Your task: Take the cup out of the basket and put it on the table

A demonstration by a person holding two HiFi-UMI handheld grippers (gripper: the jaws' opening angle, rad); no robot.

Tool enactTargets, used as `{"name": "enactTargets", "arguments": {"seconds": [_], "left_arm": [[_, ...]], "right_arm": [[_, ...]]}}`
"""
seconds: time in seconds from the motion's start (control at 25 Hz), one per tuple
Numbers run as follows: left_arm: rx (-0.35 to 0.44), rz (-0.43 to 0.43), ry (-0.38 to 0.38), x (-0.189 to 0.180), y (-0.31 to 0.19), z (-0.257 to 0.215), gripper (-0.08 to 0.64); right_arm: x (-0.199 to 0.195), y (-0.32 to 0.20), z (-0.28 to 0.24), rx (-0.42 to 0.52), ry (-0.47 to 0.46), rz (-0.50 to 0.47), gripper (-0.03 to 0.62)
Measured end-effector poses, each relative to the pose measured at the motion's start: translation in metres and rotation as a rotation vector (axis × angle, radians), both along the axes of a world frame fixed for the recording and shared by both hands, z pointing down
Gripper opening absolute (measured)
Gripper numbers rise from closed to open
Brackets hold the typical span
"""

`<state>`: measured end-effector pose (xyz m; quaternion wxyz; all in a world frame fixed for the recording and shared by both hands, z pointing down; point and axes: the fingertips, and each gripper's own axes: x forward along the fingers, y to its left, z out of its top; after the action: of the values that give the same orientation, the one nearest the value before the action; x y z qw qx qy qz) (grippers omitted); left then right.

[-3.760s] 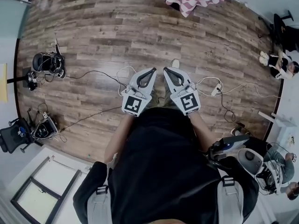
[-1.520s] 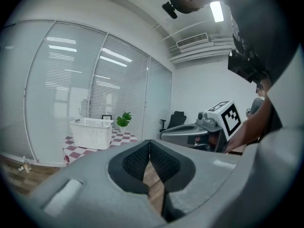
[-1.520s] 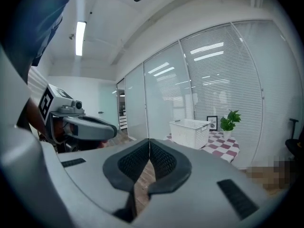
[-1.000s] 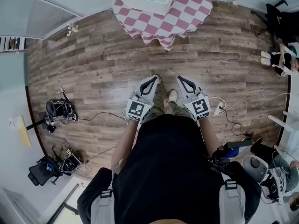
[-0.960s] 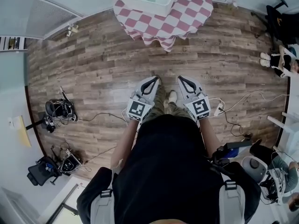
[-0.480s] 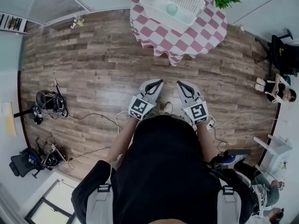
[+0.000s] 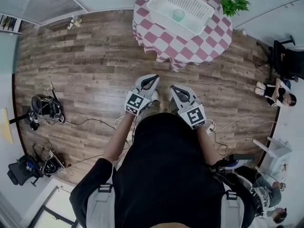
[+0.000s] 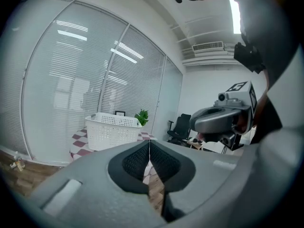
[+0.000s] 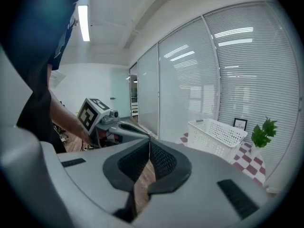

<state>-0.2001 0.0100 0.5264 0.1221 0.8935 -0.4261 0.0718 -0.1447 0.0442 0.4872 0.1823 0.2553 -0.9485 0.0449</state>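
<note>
Since its two jaws are pressed tight together with nothing between them, the left gripper (image 8: 149,142) is closed and empty. The right gripper (image 9: 150,139) is the same, with its jaws together and nothing in them. From the head view, both grippers are held side by side in front of the person's tummy, near each other but not touching. Both tips point toward the table (image 7: 199,49). Under them is the brown wooden floor (image 7: 85,70), and thin cables (image 7: 90,121) lie on it to the left and right of the person.

The round table is well apart from the grippers, across a strip of floor. It has a red and white checked cloth on it. A white basket (image 7: 167,23) with lots of little holes stands on the table. The cup (image 7: 178,14) is pale green, and it sits inside the basket, close to the middle. A green plant (image 7: 233,4) stands just beside the basket, near the wall.
</note>
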Motion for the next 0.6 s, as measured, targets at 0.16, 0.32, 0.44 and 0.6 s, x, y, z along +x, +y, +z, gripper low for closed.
{"name": "enactTargets", "arguments": {"seconds": [0.16,0.32,0.44,0.6], "left_arm": [[0.015,0.017,-0.007,0.006,-0.023,-0.008,0.006],[-0.008,0.034,-0.029,0.021,-0.048,-0.004,0.006],[-0.027,0.018,-0.015,0.036,-0.077,-0.003,0.006],[-0.049,0.029,-0.005,0.059,-0.104,-0.006,0.006]], "right_arm": [[0.007,-0.027,0.003,0.023,0.012,0.023,0.011],[0.018,-0.064,0.014,-0.016,-0.015,0.06,0.011],[0.03,-0.098,0.016,-0.023,-0.012,0.055,0.011],[0.044,-0.132,0.012,-0.028,-0.024,0.054,0.011]]}}
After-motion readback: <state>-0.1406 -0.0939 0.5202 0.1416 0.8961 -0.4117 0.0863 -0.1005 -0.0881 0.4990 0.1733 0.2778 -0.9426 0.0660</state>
